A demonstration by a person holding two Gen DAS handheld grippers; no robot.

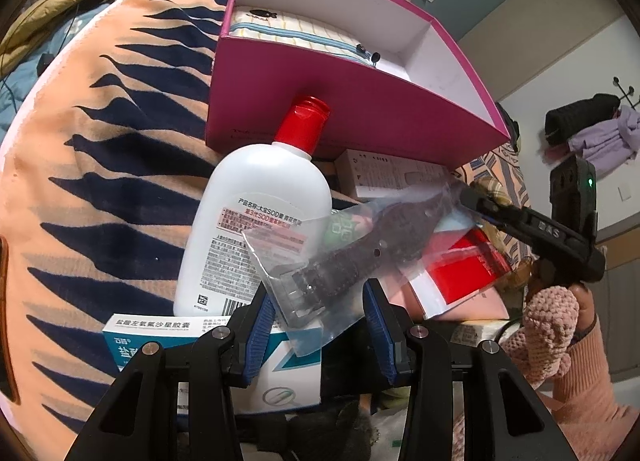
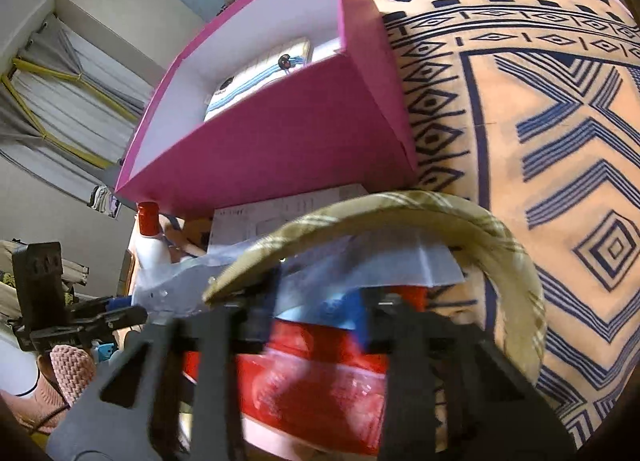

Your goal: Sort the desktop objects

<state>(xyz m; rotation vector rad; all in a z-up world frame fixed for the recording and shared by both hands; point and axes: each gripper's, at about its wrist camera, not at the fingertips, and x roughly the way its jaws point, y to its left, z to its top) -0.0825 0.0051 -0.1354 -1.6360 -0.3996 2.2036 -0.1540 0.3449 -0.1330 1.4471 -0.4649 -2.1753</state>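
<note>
A clear plastic bag (image 1: 344,257) with a black strap inside lies tilted over the pile of objects. Its lower end sits between the blue pads of my left gripper (image 1: 320,321), which stands open. My right gripper (image 1: 466,197) comes in from the right, and its close-set fingers pinch the bag's upper corner. In the blurred right wrist view my right gripper (image 2: 316,313) hovers over a red packet (image 2: 320,373), and a beige plaid headband (image 2: 400,209) arcs across it. Behind stands a pink box (image 1: 340,117) holding a striped zip pouch (image 1: 296,31).
A white bottle (image 1: 256,221) with a red cap lies against the pink box. A blue-and-white medicine box (image 1: 160,341), a white carton (image 1: 392,173) and the red packet (image 1: 468,265) lie around the bag. An orange patterned blanket (image 1: 100,181) covers the surface.
</note>
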